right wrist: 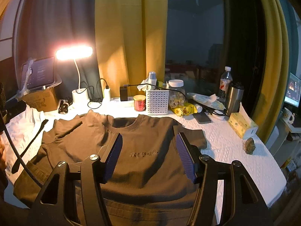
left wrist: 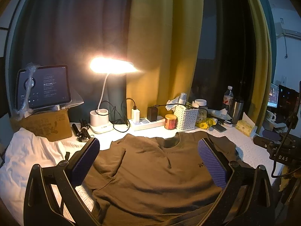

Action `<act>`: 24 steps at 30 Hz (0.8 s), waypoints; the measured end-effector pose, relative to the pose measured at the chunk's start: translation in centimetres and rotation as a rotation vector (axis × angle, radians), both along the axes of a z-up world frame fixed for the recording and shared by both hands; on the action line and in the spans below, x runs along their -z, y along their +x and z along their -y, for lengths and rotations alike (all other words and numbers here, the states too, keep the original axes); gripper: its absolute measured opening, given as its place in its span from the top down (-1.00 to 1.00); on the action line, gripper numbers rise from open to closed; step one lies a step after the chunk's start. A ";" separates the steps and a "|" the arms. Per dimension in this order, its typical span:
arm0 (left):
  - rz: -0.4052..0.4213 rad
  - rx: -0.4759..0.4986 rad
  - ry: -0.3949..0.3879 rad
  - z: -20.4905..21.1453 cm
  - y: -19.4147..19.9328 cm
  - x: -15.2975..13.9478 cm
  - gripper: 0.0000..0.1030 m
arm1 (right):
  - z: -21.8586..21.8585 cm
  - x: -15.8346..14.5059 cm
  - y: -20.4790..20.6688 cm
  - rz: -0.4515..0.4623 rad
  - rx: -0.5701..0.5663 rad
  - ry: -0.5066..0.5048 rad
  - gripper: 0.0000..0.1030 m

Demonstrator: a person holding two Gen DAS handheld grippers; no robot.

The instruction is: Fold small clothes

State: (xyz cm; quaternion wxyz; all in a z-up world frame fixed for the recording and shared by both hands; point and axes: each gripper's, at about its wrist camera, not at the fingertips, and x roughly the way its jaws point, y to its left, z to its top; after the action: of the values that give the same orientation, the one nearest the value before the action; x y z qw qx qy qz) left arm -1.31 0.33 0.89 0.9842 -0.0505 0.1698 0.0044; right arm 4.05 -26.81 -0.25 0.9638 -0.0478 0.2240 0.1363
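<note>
- While a brown T-shirt (left wrist: 150, 171) lies flat on the white tablecloth (right wrist: 235, 150), collar toward the lit desk lamp (left wrist: 112, 66), both grippers hover above it.
- Left gripper (left wrist: 148, 162): jaws spread, empty.
- Right gripper (right wrist: 148, 154): jaws spread, empty.

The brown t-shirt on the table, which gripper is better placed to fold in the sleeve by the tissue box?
Probably the right gripper. It is open above the t-shirt, with that sleeve just beside its finger. The left gripper, also open, sits nearer the other sleeve.
</note>
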 end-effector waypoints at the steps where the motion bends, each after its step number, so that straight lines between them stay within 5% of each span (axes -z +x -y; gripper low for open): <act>1: 0.001 -0.002 -0.001 -0.1 0.0 0.0 -0.98 | 0.0 0.0 0.0 0.000 -0.001 0.001 -0.21; 24: 0.008 -0.008 0.004 -0.2 -0.5 0.0 -0.98 | 0.0 -0.1 -0.4 -0.001 0.000 0.002 -0.21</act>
State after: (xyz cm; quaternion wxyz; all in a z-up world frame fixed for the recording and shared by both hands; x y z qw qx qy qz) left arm -1.83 0.53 0.88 0.9849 -0.0493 0.1657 0.0083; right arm 3.65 -26.82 -0.20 0.9637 -0.0466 0.2245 0.1366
